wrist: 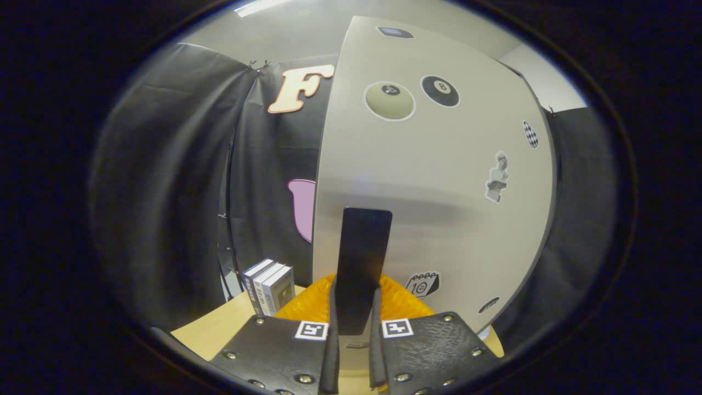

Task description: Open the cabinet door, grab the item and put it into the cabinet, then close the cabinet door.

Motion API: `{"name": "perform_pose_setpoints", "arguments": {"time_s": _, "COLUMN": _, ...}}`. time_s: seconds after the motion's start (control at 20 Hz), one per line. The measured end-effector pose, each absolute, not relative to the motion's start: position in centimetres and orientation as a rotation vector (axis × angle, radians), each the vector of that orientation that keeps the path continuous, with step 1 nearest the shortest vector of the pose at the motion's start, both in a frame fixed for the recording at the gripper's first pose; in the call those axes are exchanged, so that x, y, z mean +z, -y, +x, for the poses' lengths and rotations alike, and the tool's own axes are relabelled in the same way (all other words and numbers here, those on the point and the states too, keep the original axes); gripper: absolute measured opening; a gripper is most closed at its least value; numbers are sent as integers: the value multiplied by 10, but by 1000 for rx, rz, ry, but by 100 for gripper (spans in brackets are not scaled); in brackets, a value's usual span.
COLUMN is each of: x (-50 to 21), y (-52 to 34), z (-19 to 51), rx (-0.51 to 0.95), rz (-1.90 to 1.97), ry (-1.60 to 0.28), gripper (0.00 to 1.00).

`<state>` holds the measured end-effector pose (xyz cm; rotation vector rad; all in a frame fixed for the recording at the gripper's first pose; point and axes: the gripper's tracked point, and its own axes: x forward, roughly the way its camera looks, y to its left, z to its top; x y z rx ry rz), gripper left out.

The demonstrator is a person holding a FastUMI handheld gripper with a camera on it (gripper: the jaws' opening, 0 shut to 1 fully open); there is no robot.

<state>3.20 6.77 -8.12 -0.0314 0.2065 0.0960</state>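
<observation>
Cabinet door, pale with stickers, fills the field from 11 to 3 o'clock, beyond the fingers. Orange mat on the table, just ahead. Books at 9 o'clock, upright. Gripper jaws pinch a flat dark item, upright.

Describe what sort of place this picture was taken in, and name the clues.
Probably a cloth-walled test booth with household props: draped black cloth wall, a sticker-covered pale grey cabinet door on a light wooden tabletop. The gripper is shut on a flat black handle.
</observation>
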Motion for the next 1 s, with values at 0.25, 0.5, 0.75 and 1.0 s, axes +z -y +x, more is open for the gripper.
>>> {"name": "perform_pose_setpoints", "arguments": {"time_s": 0.25, "x": -78, "y": -59, "z": 11, "rx": 114, "rz": 14, "ry": -206, "gripper": 6}}
{"name": "perform_pose_setpoints", "arguments": {"time_s": 0.5, "x": -75, "y": -52, "z": -4, "rx": 139, "rz": 11, "ry": -225, "gripper": 6}}
{"name": "perform_pose_setpoints", "arguments": {"time_s": 0.75, "x": -74, "y": -43, "z": -19, "rx": 145, "rz": 10, "ry": -240, "gripper": 6}}
{"name": "perform_pose_setpoints", "arguments": {"time_s": 1.0, "x": -73, "y": -32, "z": -31, "rx": 126, "rz": 18, "ry": -249, "gripper": 6}}
